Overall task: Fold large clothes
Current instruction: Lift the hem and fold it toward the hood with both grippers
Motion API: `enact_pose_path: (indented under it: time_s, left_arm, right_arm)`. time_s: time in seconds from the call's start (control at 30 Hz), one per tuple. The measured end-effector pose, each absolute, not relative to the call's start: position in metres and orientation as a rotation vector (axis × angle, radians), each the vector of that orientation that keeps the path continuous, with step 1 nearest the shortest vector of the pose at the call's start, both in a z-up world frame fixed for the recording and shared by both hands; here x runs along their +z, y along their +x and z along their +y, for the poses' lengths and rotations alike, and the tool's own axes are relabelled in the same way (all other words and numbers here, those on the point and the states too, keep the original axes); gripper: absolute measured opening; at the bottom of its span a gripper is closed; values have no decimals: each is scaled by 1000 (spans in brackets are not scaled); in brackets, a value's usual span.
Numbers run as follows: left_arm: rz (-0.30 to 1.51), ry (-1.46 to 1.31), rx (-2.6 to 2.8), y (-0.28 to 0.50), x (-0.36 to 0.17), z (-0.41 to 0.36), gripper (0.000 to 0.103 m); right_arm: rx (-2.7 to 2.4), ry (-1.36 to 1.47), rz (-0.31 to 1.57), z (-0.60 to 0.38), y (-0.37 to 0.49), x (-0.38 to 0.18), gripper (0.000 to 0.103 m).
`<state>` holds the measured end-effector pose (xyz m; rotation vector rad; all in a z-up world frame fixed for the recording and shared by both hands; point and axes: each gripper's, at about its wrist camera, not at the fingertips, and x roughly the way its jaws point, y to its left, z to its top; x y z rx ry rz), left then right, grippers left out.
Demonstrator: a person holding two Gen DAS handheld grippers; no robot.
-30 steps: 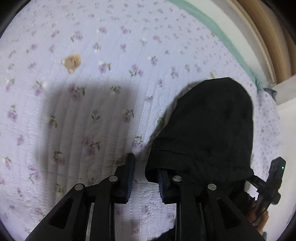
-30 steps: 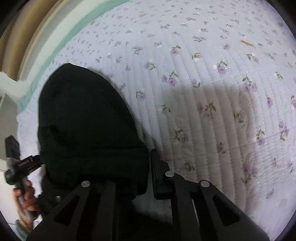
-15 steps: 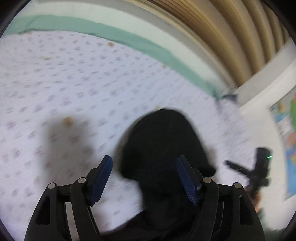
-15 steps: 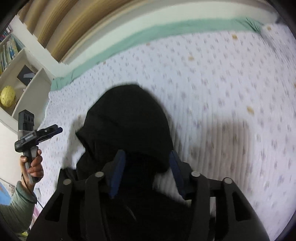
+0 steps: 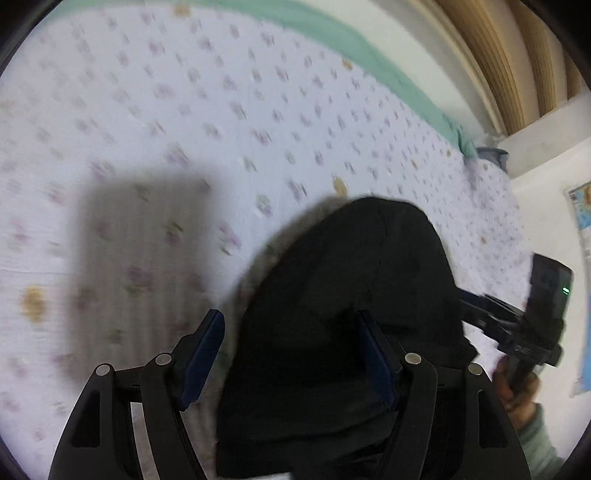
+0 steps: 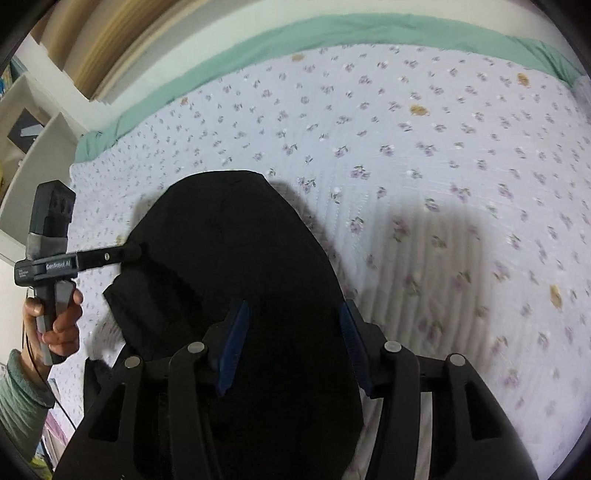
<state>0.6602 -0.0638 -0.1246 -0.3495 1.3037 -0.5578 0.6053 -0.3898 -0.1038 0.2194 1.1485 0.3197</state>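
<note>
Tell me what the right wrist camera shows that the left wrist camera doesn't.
Only the right wrist view: white shelves and the left gripper seen from the side, reaching the garment's edge. Only the left wrist view: a colourful poster and the right gripper's handle. Both: the black garment lying on the floral quilt, green sheet edge, open fingers.

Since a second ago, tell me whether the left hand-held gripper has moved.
Yes. The left hand-held gripper let go and drew back from the black garment; the green bed edge now shows more.
</note>
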Motion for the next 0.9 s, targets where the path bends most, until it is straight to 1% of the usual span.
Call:
enact_pose_path:
  time_s: [0.07, 0.1, 0.13, 0.17, 0.2, 0.23, 0.27, 0.37, 0.53, 0.67, 0.77, 0.9]
  left_arm:
    - [1324, -342, -609, 658, -132, -71, 73]
    - [1314, -305, -597, 656, -132, -75, 67]
    - [1301, -264, -594, 652, -130, -79, 54]
    - [1288, -257, -601, 647, -127, -79, 46]
    - [1272, -253, -608, 643, -122, -79, 36]
    - [1238, -240, -613, 635, -112, -78, 29]
    - [1218, -231, -617, 630, -105, -77, 27]
    - [1139, -188, -635, 598, -72, -73, 26]
    - [993, -159, -680, 517, -2, -59, 26]
    - [952, -108, -699, 443, 29, -58, 26]
    - [956, -8, -681, 380, 36, -62, 26]
    - [1008, 98, -634, 310, 17, -65, 26]
  right_arm:
    - [322, 216, 1177, -385, 614, -117, 56]
    - [332, 221, 1198, -381, 618, -125, 58]
    - [336, 221, 1210, -378, 619, -131, 58]
    - [346, 206, 1216, -373, 618, -137, 53]
    - [350, 172, 1201, -367, 613, -138, 48]
    - [355, 151, 1187, -363, 609, -136, 33]
    - [368, 126, 1168, -359, 602, -130, 22]
    - [391, 69, 1091, -351, 574, -102, 18]
    - [412, -36, 927, -339, 494, -28, 17]
    - [414, -64, 857, -334, 418, 10, 17]
    - [403, -97, 851, -328, 363, 16, 17]
    - [402, -113, 911, -319, 304, -3, 17]
